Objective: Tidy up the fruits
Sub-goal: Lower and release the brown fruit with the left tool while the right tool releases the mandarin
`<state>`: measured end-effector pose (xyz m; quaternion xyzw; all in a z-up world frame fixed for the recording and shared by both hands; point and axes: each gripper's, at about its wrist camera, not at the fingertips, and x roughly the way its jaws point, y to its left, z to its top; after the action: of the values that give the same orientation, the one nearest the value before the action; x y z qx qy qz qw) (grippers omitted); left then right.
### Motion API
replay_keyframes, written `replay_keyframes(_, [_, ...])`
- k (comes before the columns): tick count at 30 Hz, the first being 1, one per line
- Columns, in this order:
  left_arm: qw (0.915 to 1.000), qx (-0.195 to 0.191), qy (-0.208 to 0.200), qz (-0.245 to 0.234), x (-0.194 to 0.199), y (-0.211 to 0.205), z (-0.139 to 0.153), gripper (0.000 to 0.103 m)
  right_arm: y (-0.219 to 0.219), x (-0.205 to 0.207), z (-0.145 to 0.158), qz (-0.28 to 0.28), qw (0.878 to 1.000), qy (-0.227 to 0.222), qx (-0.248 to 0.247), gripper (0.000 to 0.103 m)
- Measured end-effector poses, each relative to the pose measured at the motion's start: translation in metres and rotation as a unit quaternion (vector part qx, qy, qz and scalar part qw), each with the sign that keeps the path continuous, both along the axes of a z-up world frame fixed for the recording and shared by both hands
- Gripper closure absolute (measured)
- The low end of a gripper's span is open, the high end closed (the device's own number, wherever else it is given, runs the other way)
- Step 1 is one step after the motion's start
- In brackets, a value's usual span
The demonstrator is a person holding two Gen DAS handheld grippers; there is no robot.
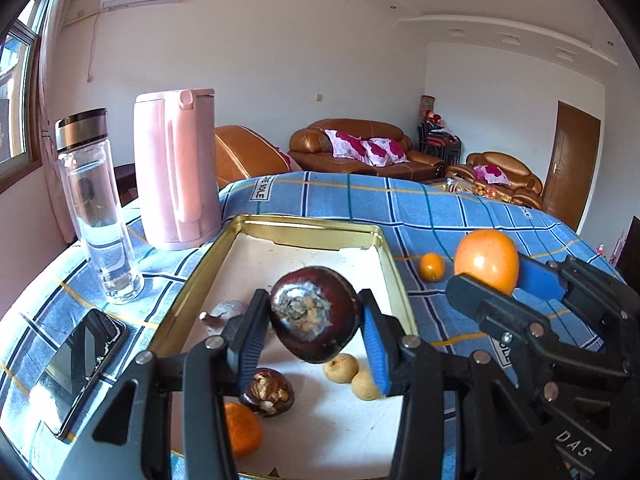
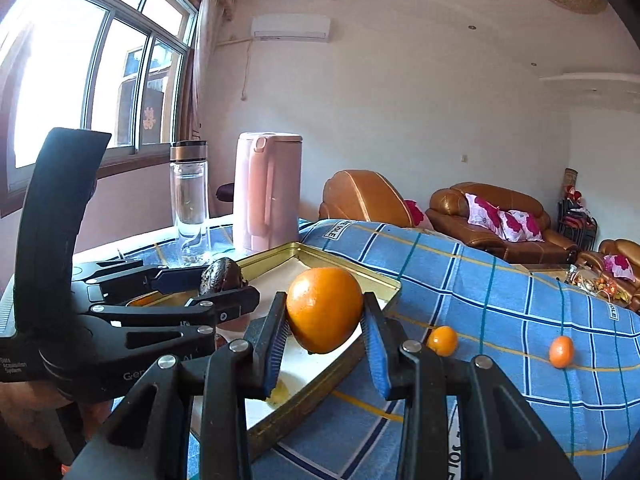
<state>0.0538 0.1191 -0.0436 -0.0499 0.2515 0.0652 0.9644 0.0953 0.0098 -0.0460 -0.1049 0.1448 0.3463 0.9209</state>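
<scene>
Faintly, "DAS" on right hand-held gripper (image 1: 496,280), "JOLE" tags on blue checked cloth (image 2: 500,280)

Shiny gold metal on the tray (image 1: 394,264), with a matt white floor. Woven checked cloth (image 1: 440,208) on the table. Clear glass bottle (image 1: 96,216) with brushed metal cap. Matt pink plastic kettle (image 1: 176,168). Glossy dark mangosteen (image 1: 314,314), its end rough and scabby. Smooth, slightly shiny orange (image 2: 324,310). Ribbed blue rubber pads (image 1: 376,348) on matt black plastic. Glossy black phone (image 1: 80,364).

Both grippers (image 1: 314,344) (image 2: 324,340) clamped, seemingly level.
</scene>
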Motion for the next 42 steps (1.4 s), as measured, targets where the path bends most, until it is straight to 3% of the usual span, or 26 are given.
replay_keyframes(20, [0.9984,0.015,0.039,0.039,-0.001,0.029,-0.020,0.057,0.036,0.009,-0.033,0.042,0.995,0.076,-0.047,0.065])
replay_keyframes(40, [0.9965,0.026,0.063,0.048,0.003,0.029,-0.031,0.056,0.039,0.012,-0.042,0.062,0.990,0.105,-0.065,0.064])
replay_keyframes(42, [0.9964,0.027,0.065,0.048,0.003,0.030,-0.032,0.056,0.039,0.012,-0.042,0.065,0.990,0.106,-0.062,0.060])
